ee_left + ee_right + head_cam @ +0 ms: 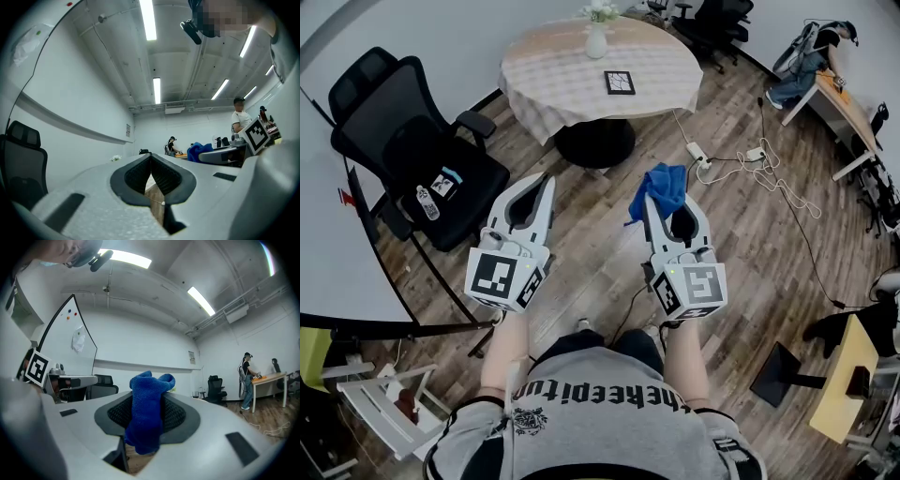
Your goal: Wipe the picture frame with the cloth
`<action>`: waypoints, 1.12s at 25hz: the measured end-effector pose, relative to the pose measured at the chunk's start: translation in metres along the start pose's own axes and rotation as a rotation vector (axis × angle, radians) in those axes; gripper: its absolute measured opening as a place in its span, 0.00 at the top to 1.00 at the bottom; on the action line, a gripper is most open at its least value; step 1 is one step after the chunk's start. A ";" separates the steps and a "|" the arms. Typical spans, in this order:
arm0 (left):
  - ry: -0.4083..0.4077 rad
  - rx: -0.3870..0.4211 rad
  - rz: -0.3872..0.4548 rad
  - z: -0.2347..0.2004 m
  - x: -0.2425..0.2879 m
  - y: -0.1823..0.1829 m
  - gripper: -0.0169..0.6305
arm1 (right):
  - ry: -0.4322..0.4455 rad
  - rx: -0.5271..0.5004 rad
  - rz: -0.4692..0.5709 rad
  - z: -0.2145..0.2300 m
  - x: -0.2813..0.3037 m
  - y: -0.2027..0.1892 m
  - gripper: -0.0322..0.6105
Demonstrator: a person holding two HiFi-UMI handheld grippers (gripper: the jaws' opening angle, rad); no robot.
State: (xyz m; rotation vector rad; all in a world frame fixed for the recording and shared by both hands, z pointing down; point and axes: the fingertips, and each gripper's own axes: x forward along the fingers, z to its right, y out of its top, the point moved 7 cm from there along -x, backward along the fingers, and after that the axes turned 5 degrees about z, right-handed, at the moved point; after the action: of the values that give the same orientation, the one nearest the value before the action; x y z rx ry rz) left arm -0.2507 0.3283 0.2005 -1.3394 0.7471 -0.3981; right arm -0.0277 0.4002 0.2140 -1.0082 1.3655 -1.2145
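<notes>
A small black picture frame [620, 82] lies flat on the round table [562, 84] far ahead of both grippers. My right gripper [651, 195] is shut on a blue cloth [661, 190], which bunches up between its jaws [147, 416]. My left gripper [548, 181] is shut with nothing in it; its ribbed pads [161, 176] meet at the tip. Both grippers are held at chest height over the wooden floor, well short of the table. The blue cloth [200, 150] also shows at the right of the left gripper view.
A white vase of flowers [597, 30] stands on the table behind the frame. A black office chair [417, 155] is at the left, by a white desk edge [337, 281]. Cables and a power strip [698, 153] lie on the floor at the right. People work at far desks [839, 94].
</notes>
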 end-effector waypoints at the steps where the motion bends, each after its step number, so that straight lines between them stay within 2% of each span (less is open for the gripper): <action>1: -0.006 0.001 0.001 0.001 -0.001 0.000 0.95 | -0.002 0.002 0.003 -0.001 -0.002 0.000 0.72; 9: -0.027 0.000 0.012 0.000 0.002 0.001 0.95 | 0.003 0.017 0.010 -0.001 -0.005 0.001 0.72; 16: -0.010 0.005 0.008 -0.015 0.019 -0.005 0.95 | 0.010 0.034 0.015 0.010 0.022 -0.003 0.72; 28: 0.015 0.001 0.004 -0.051 0.100 -0.031 0.95 | 0.039 0.051 0.000 0.060 0.104 -0.019 0.72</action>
State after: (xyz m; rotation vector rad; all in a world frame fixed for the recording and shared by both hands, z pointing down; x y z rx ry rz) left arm -0.2098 0.2186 0.2021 -1.3354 0.7613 -0.4058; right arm 0.0160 0.2862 0.2181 -0.9536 1.3583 -1.2684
